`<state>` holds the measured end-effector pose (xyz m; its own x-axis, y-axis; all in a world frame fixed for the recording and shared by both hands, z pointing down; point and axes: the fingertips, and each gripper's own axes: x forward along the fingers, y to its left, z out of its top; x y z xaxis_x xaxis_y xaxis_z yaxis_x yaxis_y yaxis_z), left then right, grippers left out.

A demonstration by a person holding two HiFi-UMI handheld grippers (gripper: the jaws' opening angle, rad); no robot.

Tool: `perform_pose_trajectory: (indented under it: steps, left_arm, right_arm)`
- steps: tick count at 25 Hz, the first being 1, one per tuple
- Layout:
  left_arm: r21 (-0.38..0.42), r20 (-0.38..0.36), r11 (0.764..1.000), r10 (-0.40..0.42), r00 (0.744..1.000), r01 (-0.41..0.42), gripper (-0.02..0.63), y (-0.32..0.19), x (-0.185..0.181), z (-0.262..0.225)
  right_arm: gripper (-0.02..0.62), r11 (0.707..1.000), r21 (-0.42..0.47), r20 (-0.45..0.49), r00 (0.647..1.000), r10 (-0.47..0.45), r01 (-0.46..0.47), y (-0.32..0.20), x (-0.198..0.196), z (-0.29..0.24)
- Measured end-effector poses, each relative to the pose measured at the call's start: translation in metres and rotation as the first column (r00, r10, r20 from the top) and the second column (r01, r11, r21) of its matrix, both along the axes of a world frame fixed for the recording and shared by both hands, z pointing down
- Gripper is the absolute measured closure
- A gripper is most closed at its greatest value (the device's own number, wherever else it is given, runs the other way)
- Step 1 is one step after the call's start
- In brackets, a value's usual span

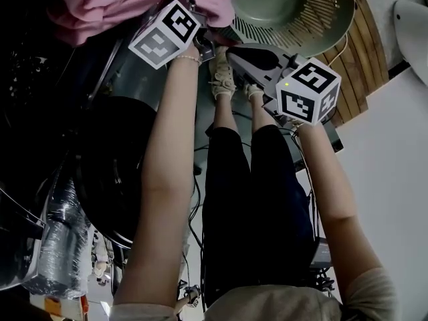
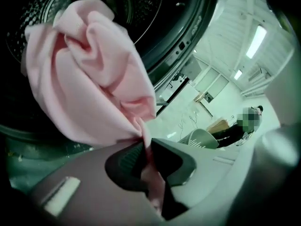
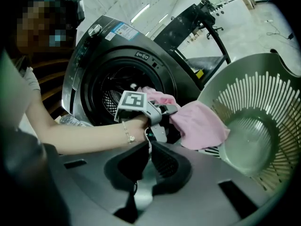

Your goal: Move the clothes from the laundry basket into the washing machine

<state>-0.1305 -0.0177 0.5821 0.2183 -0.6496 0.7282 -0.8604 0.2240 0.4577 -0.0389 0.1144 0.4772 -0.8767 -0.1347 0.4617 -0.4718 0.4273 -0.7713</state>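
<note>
Hanging in a crumpled bunch from the left gripper (image 2: 143, 157), the pink garment (image 2: 89, 74) sits right in front of the washing machine's drum mouth (image 2: 155, 27) and, as far as the views show, has not gone inside. The jaws are nipped almost together on one narrow fold of the cloth, and most of the fabric balloons loose beyond them. The right gripper (image 3: 149, 160) hangs a little way back, its jaws pressed together on nothing, pointing toward the left one and the machine. The laundry basket (image 3: 263, 102) lies just beside the opening, tipped over, and its bowl looks bare, so this is probably the last piece or close to it. What looks like the open door (image 3: 207, 27) stands between the drum and the basket. The likeliest trouble is the thin pinch: a snag on the drum rim could tug the fold out of the jaws, and the garment would drop to the floor in front of the machine. Letting go too near the mouth could also leave a tail of cloth draped over the rim, where the door would trap it. A wide swing of the loose bulk might also catch the door edge or the basket's slatted wall.
</note>
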Motion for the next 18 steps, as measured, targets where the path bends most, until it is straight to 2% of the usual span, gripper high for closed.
perform_pose_trajectory:
  steps: [2, 4, 7, 9, 12, 14, 16, 18]
  left_arm:
    - [0.046, 0.086, 0.999, 0.01, 0.996, -0.014, 0.576, -0.002, -0.009, -0.016]
    - [0.1, 0.215, 0.995, -0.025, 0.976, 0.004, 0.578, -0.006, -0.033, -0.039]
    - [0.193, 0.389, 0.98, -0.122, 0.913, 0.049, 0.578, -0.012, -0.082, -0.079]
    - [0.225, 0.476, 0.974, -0.137, 0.869, 0.031, 0.578, -0.017, -0.106, -0.096]
    - [0.253, 0.562, 0.968, -0.139, 0.815, -0.009, 0.577, -0.03, -0.133, -0.113]
    - [0.28, 0.623, 0.959, -0.153, 0.767, -0.036, 0.577, -0.039, -0.153, -0.127]
    - [0.32, 0.664, 0.947, -0.194, 0.722, -0.04, 0.577, -0.049, -0.176, -0.143]
    - [0.363, 0.679, 0.932, -0.254, 0.689, -0.015, 0.577, -0.06, -0.2, -0.159]
  right_arm:
    - [0.572, 1.0, 0.007, 0.0, 1.0, 0.004, -0.004, -0.004, 0.001, -0.003]
    - [0.572, 1.0, 0.015, 0.005, 1.0, 0.011, -0.011, -0.009, 0.0, -0.006]
    - [0.572, 0.999, 0.03, 0.014, 1.0, 0.018, -0.018, -0.013, -0.003, -0.011]
    - [0.572, 0.999, 0.03, 0.016, 1.0, 0.018, -0.018, -0.014, -0.004, -0.011]
    - [0.572, 0.999, 0.033, 0.017, 1.0, 0.008, -0.008, -0.017, -0.007, -0.01]
    - [0.572, 1.0, 0.031, 0.019, 1.0, 0.002, -0.002, -0.015, -0.009, -0.01]
    - [0.572, 1.0, 0.031, 0.02, 1.0, -0.003, 0.003, -0.015, -0.009, -0.009]
    - [0.572, 0.999, 0.032, 0.021, 1.0, -0.004, 0.003, -0.016, -0.009, -0.009]
